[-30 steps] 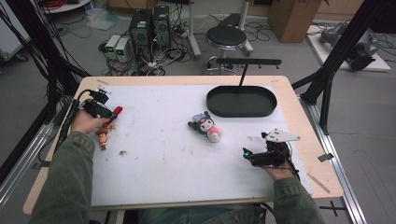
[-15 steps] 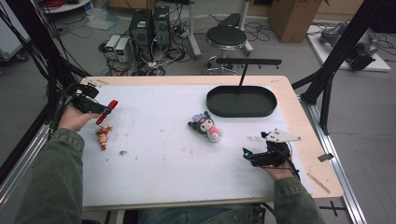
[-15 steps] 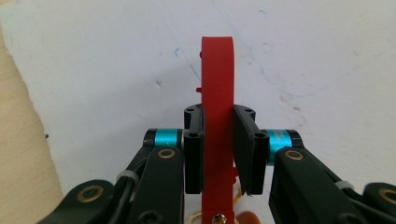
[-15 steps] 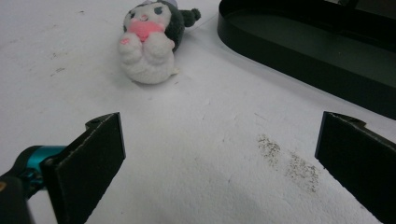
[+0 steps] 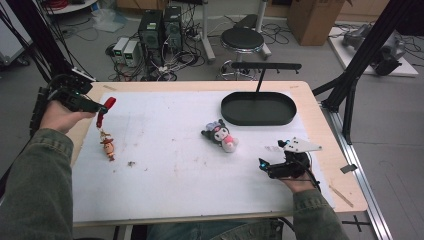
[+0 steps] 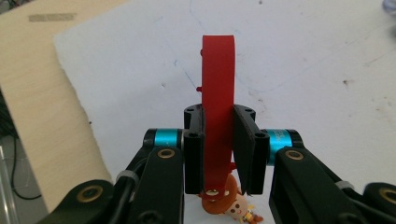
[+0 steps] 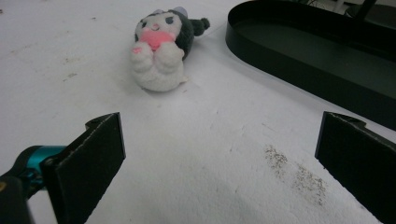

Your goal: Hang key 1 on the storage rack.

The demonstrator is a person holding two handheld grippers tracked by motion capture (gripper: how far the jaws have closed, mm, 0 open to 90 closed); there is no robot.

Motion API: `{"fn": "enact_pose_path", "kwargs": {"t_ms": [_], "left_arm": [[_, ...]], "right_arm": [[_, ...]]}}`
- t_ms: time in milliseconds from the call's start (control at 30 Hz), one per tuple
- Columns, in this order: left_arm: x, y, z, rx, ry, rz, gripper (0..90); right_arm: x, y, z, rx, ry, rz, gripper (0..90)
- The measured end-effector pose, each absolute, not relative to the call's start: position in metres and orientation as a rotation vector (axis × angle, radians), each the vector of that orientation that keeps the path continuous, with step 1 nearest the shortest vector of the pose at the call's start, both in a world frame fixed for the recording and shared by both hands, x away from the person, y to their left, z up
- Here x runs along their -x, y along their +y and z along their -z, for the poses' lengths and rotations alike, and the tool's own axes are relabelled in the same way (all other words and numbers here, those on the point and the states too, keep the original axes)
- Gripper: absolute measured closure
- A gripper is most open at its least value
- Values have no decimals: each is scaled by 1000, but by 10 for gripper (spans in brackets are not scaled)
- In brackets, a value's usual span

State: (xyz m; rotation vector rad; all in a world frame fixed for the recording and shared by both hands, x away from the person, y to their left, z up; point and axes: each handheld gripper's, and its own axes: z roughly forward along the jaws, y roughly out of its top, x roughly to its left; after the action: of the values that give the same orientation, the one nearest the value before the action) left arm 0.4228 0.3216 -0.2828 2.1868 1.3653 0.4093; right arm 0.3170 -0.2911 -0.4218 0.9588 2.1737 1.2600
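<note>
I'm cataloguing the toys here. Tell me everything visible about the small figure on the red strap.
The small figure looks like an orange-hatted doll charm, seemingly plastic, joined by a metal ring to a flat red strap. The left tool pinches the strap between its black jaws, so the figure dangles below near the white mat's left edge; whether it touches the mat is unclear.

You work in a lab: computer towers (image 5: pixel 162 27) and tangled cables (image 5: pixel 165 67) sit on the grey floor, black rig struts (image 5: pixel 370 47) flank your counter (image 5: pixel 300 90), and a stool (image 5: pixel 242 39) and cardboard box (image 5: pixel 315 12) stand behind it.
</note>
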Motion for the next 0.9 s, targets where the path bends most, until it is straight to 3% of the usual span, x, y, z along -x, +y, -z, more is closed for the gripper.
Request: {"fn": "enact_pose_path", "kwargs": {"t_ms": [400, 900], "left_arm": [[-410, 311, 235, -2132, 1303, -415, 747], [-418, 267, 217, -2141, 1195, -375, 748]], "right_arm": [[-319, -288, 420, -944, 2176, -1273, 6], [-320, -289, 420, -953, 2174, -1283, 6]]}}
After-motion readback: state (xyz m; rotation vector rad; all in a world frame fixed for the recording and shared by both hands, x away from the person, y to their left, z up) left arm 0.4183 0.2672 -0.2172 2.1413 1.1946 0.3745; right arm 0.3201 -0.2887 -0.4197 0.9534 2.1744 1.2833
